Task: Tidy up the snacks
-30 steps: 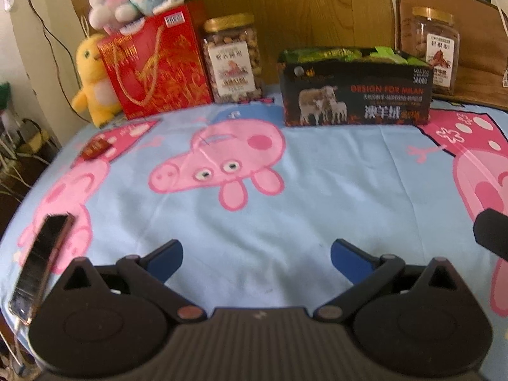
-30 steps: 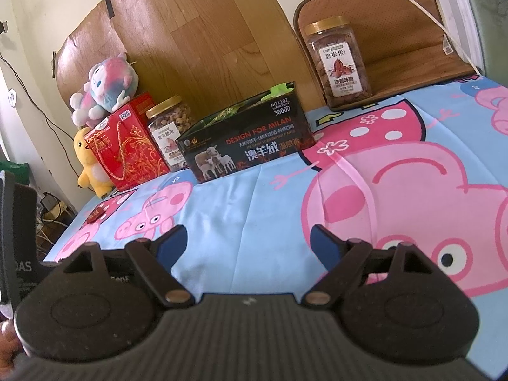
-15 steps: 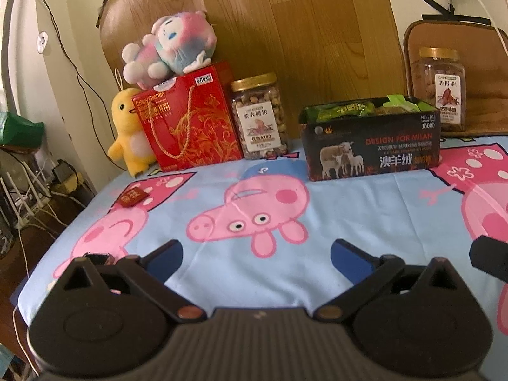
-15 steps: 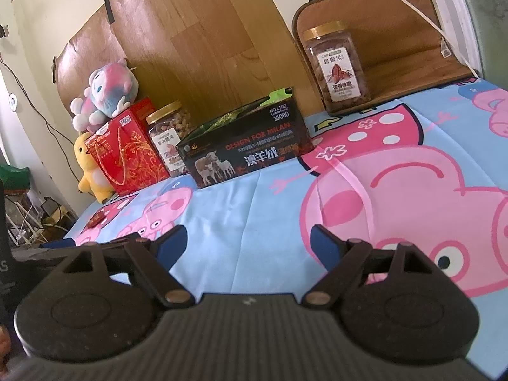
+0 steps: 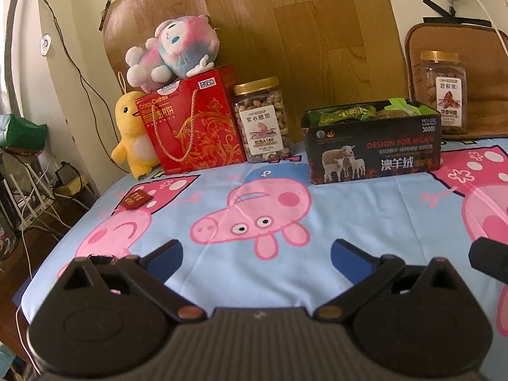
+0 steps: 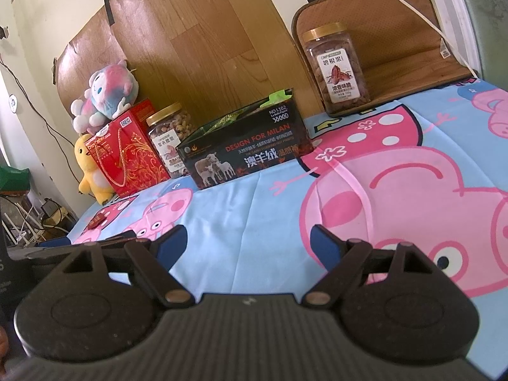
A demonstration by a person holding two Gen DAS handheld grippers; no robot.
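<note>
left claw (image 5: 255,255) wide open, nothing in it | right claw (image 6: 247,241) same, empty | black box (image 5: 371,146) at the bench's (image 5: 365,216) back edge, green packets inside | cashew jar (image 5: 262,120) left of it, nearly full | pecan jar (image 6: 338,66) by the far right corner | small red packet (image 5: 136,199) near left edge

Your left black two-finger gripper (image 5: 255,255) hovers with its blue-padded fingers (image 5: 165,258) spread wide, nothing between them. Your right black two-finger gripper (image 6: 247,243) is likewise spread, blue pads (image 6: 324,243) well apart and empty. Beyond its left finger, the left gripper's arm shows beside it.
</note>
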